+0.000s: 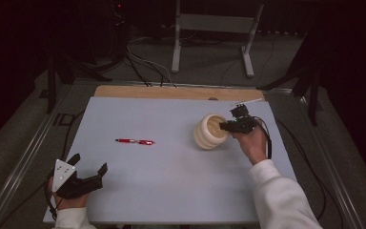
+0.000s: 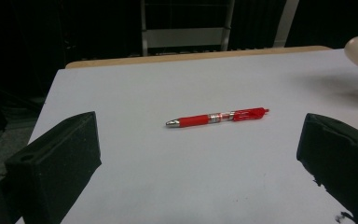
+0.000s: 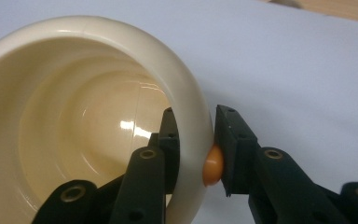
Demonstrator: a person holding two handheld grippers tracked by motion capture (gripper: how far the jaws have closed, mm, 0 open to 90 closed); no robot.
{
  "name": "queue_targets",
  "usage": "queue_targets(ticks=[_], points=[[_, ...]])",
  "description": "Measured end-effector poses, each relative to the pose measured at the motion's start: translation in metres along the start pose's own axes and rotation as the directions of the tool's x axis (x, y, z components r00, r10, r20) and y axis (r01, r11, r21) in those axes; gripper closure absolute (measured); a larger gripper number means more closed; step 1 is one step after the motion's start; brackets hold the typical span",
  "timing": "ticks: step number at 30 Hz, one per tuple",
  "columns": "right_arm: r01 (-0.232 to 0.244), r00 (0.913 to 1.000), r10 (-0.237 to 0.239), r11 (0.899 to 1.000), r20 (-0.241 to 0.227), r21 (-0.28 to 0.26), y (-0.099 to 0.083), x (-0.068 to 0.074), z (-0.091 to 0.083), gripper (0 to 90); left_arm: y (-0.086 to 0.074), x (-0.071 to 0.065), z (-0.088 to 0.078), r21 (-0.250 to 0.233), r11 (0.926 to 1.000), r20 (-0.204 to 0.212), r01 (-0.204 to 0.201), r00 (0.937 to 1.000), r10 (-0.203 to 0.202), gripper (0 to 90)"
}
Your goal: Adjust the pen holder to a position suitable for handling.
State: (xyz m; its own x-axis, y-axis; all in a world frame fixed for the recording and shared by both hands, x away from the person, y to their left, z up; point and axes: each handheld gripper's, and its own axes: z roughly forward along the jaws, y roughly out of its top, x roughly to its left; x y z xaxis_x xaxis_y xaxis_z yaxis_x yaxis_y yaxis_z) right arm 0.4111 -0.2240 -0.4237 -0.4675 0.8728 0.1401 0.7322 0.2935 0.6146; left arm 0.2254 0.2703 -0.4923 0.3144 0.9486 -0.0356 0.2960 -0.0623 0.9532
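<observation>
Right gripper (image 1: 232, 119), right of centre in the high view, has its fingers (image 3: 235, 140) clamped on the rim of the cream ribbed cup (image 1: 210, 131): one finger inside, one outside. An orange blob sits pinched between the outer finger and the wall; can't tell what it is. Rim grip lets the cup be tipped or carried; it looks tilted, mouth toward the gripper. Cup interior looks empty in the right gripper view. Left gripper (image 1: 88, 174) rests lower left on the worktop (image 1: 171, 191), fingers wide open, holding nothing, aimed at the red pen (image 2: 216, 117) lying flat mid-worktop, well apart from the cup.
</observation>
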Motion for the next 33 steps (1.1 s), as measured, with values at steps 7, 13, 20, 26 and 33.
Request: queue_targets(ticks=[7,13,20,26,33], points=[[0.091,0.9951,-0.090,0.995,-0.041,0.038,-0.002,0.033,0.011,73.9,0.000,0.000,0.000,0.000,1.0000,0.001,0.000,1.0000,0.000,0.1],[0.158,0.9863,-0.154,0.984,-0.059,0.080,-0.002,0.056,0.023,73.9,0.000,0.000,0.000,-0.001,1.0000,0.002,0.000,1.0000,0.000,0.1],[0.187,0.9819,-0.181,0.974,-0.055,0.131,-0.003,0.068,0.040,73.3,0.000,0.000,0.000,0.002,1.0000,0.004,-0.002,1.0000,0.002,0.1],[0.145,0.9805,-0.132,0.986,-0.145,0.080,0.000,0.066,0.044,58.9,0.000,0.000,0.000,0.002,1.0000,0.004,-0.003,1.0000,0.003,0.1],[0.161,0.9755,-0.163,0.987,-0.147,-0.027,-0.001,0.065,0.040,29.4,0.000,0.000,0.001,0.003,1.0000,0.003,-0.004,1.0000,0.004,0.1]])
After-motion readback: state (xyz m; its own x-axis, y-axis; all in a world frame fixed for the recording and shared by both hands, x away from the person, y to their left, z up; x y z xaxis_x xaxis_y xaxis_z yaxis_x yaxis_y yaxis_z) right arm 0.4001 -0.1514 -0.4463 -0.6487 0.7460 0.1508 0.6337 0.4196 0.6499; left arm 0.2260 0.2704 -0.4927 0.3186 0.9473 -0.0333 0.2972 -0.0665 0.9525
